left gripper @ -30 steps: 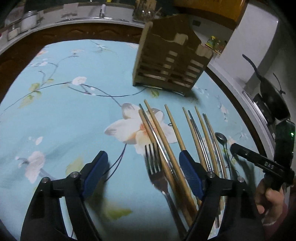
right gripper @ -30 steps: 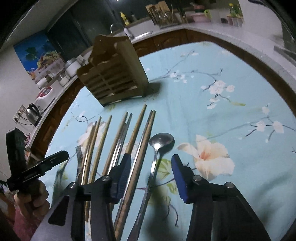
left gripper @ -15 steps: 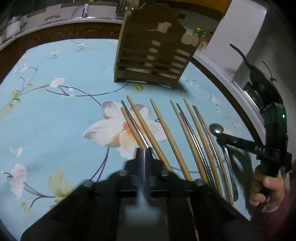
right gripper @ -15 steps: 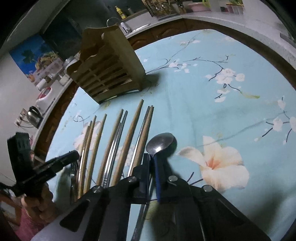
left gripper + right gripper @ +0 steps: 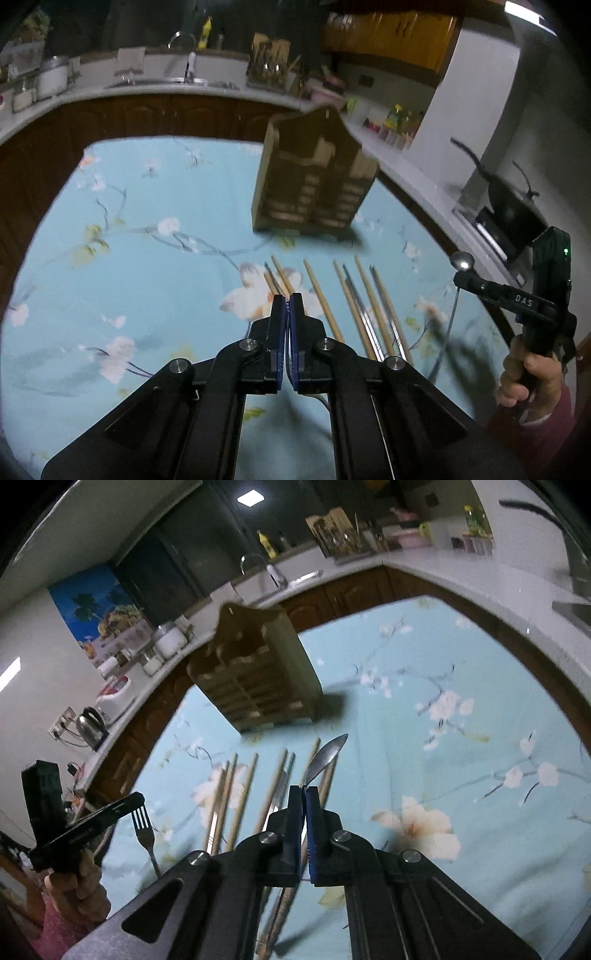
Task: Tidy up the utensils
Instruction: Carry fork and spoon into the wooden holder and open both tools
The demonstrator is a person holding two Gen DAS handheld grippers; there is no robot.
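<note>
We are gripping a fork in our left gripper and a spoon in our right gripper above the floral-clothed desk in a dim kitchen.

The left gripper has its pads pressed together; the right gripper is likewise clamped, held off to the left one's right; a hand grips each handle.
</note>
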